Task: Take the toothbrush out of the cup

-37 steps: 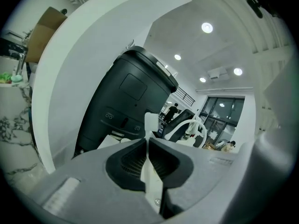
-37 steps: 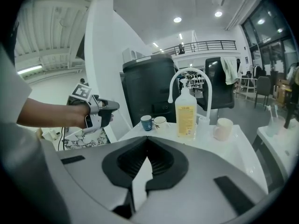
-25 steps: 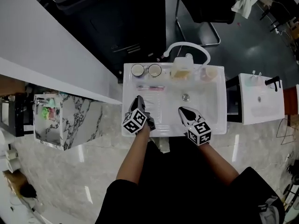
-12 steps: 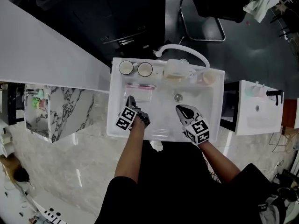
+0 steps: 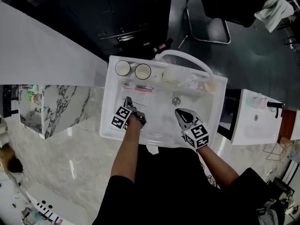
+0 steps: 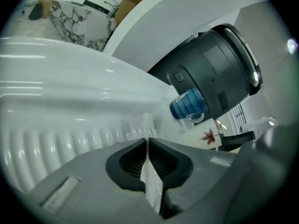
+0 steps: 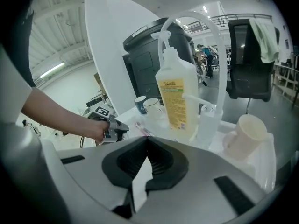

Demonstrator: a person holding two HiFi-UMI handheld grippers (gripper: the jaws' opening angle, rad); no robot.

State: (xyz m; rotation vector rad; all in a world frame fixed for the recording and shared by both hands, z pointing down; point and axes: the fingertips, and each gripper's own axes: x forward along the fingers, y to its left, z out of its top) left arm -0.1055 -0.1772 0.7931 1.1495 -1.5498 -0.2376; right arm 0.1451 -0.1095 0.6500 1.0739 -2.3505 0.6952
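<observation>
I have both tools low over the white sink unit (image 5: pixel 107 123), in the centre of the head view. The left gripper (image 5: pixel 127 100) has its jaws pressed together with nothing between them. Its own view shows only a hairline gap and the ribbed drainer beyond it. The right gripper (image 5: pixel 181 111) is also closed at the tips and empty, and it hangs over the basin at centre right.

The toothbrush (image 5: pixel 137 88) is not in a cup. It lies flat on the drainer, just below the two cups at the upper left of the unit and just ahead of my left tips. In the left gripper view the blue cup (image 6: pixel 189 102) and the white cup (image 6: pixel 205 136) sit side by side at right of centre. From above both look empty.

I judge the removal done. The brush lies on the ribbed part, I think, because the ribs keep it from rolling and it stays clear of the basin. With the tongs closed and empty and the soap bottle (image 7: pixel 176 94) and the mug (image 7: pixel 245 134) well away, nothing is at risk of being snagged.
</observation>
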